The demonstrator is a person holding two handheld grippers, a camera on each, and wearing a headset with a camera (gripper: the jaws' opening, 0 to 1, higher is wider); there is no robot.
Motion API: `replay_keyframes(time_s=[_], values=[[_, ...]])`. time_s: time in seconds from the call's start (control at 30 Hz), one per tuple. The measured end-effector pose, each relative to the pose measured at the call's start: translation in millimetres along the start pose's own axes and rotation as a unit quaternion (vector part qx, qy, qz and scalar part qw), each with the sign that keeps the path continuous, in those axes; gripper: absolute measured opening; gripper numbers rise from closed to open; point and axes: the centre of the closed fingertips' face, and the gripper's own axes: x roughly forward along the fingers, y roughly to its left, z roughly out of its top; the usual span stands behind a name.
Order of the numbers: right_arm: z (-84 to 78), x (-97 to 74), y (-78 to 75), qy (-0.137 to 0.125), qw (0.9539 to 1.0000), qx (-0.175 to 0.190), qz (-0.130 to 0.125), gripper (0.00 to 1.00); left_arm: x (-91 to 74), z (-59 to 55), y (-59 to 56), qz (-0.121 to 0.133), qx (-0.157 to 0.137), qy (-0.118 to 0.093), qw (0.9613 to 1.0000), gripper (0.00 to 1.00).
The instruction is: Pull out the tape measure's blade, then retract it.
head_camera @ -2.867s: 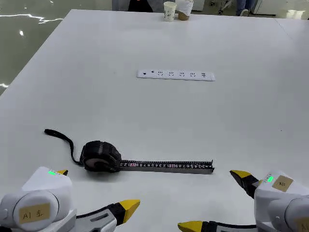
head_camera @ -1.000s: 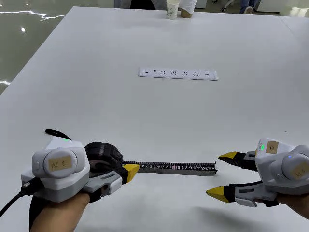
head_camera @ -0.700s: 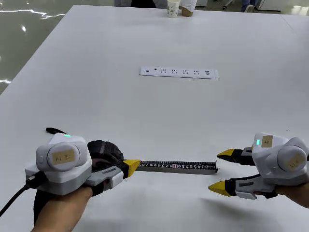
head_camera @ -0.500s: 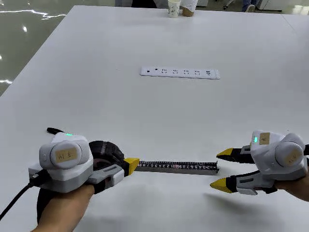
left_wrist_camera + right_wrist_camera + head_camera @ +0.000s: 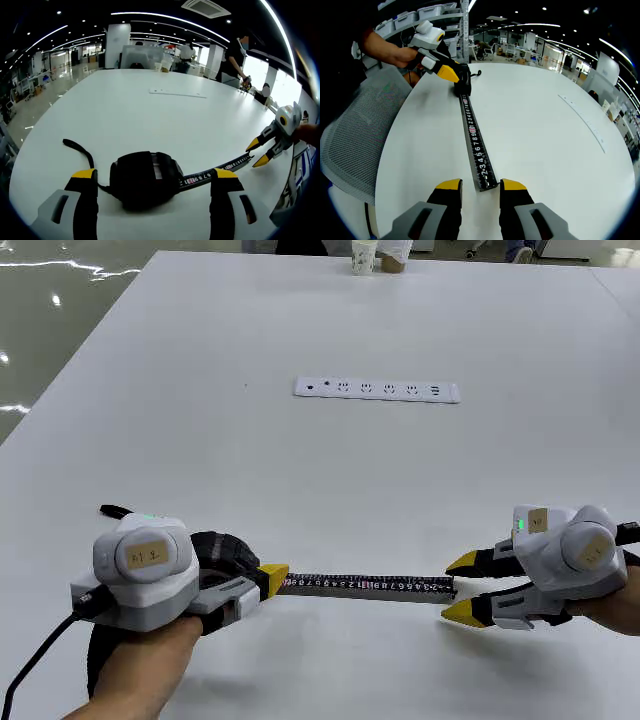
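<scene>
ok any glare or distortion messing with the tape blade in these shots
Head view: even light, sharp, blade dark against the white table, glare streaks on the floor at far left. Left gripper view: fisheye bows the table edge and the blade. Right gripper view: numerals crisp near the jaws, shrinking to unreadable toward the case.

Black tape measure [image 5: 146, 179], rounded case upright on its base on the white tabletop [image 5: 300, 470], black wrist strap [image 5: 80, 150] curling off the rear. Case sits between the spread jaws of the left gripper [image 5: 154, 174], with a gap on both sides. Blade [image 5: 476, 145] is pulled out, dark with pale numerals and a few red marks, lying flat and straight, numbers up; its free end lies between the parted yellow tips of the right gripper [image 5: 480, 185], contact can't be told.
</scene>
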Motion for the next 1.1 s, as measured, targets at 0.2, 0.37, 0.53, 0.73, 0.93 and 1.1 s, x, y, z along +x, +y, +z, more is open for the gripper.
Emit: replay_keyframes(time_s=[0.2, 0.37, 0.53, 0.73, 0.93, 1.1], values=[[-3.3, 4.1, -3.3, 0.001, 0.9999, -0.01, 0.005, 0.2, 3.0, -2.3, 1.5, 0.001, -0.009, 0.005, 0.9999, 0.84], [-3.5, 4.4, -6.6, -0.003, 0.9999, -0.01, 0.003, 0.15, 4.6, -4.0, 1.4, 0.001, -0.016, 0.007, 0.9999, 0.79], [-3.3, 4.2, -7.8, -0.009, 0.9998, -0.014, 0.006, 0.13, 6.4, -5.0, 1.3, 0.001, -0.018, 0.008, 0.9998, 0.76], [-3.4, 3.9, -7.7, -0.012, 0.9998, -0.014, 0.006, 0.11, 8.4, -4.1, 2.6, 0.005, -0.021, 0.009, 0.9997, 0.71], [-3.5, 3.8, -7.4, -0.017, 0.9998, -0.001, 0.006, 0.11, 12.1, -5.5, 4.8, 0.017, -0.018, 0.014, 0.9996, 0.7], [-3.6, 3.9, -7.6, -0.021, 0.9998, 0.006, 0.004, 0.1, 14.5, -6.9, 7.4, 0.025, -0.019, 0.018, 0.9994, 0.68]])
